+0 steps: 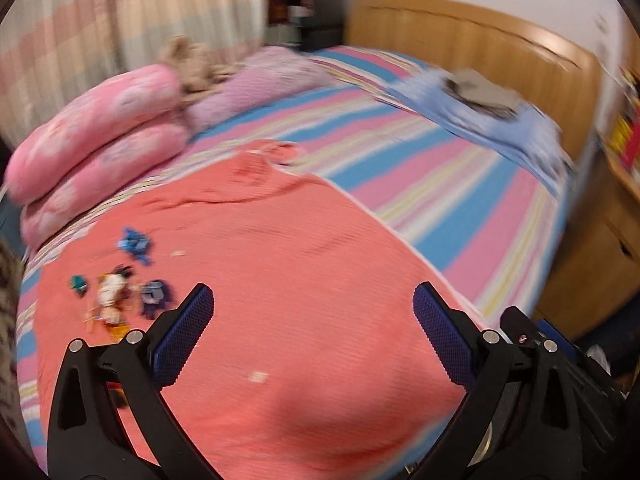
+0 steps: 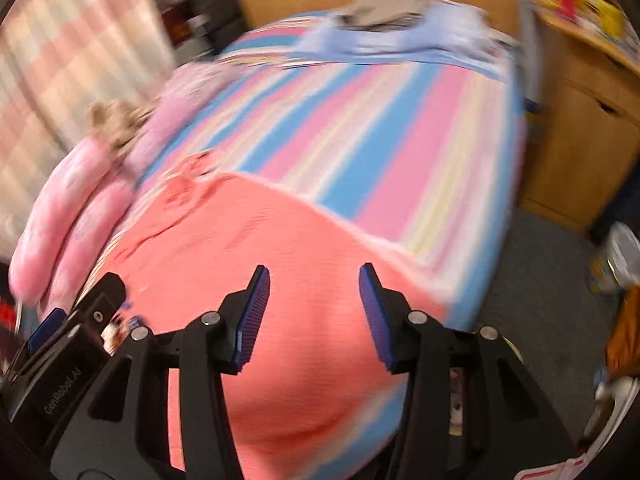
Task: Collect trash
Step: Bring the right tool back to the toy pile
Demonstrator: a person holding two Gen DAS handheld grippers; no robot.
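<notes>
Both hand-held grippers, left (image 1: 313,330) and right (image 2: 314,312), are spread apart and empty; wrappers (image 1: 120,284), lower left of frame on the coral blanket (image 1: 300,260), look light, crinkly: pinch each at mid-body w/ pads.

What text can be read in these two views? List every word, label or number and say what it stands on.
"GenRoboAI", roughly; blurred letters make the spelling uncertain: printed on the black body of the left gripper, seen in the right wrist view.
Wrappers on the coral blanket: print too blurred to read.
Books on the wooden shelf: too blurred to read.
</notes>
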